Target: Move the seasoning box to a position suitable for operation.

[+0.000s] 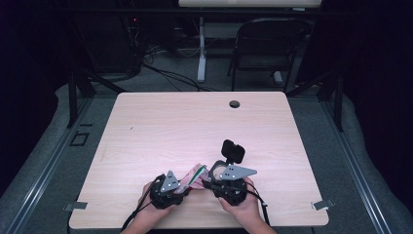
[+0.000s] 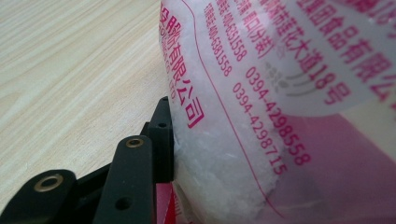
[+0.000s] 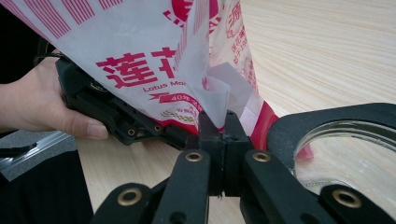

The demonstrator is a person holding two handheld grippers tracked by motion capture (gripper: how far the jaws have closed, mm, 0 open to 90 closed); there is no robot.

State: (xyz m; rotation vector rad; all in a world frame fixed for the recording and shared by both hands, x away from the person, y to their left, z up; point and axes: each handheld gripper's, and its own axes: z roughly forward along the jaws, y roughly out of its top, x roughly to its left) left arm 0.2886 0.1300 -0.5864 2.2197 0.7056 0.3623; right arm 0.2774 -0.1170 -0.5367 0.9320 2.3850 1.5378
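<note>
While both grippers hold the printed plastic bag (image 1: 193, 176) up off the near edge of the table (image 1: 160, 126), the work in hand looks like opening or tearing its top, with a glass jar (image 3: 345, 154) under a black lid ring just beside it. The right gripper (image 3: 219, 126) has its jaws pressed fully together, pinching a thin folded corner of the bag's film. The left gripper (image 2: 161, 135) shows one jaw flat against the white, grainy bulk of the bag; the other jaw is hidden, so I cannot tell whether it truly clamps it. To do this step well, the left side should probably take a firm hold on the body first, then the right can pull its corner slowly away, keeping the bag upright so the contents stay low. A sudden tug could rip the film wide and spill the grains.
</note>
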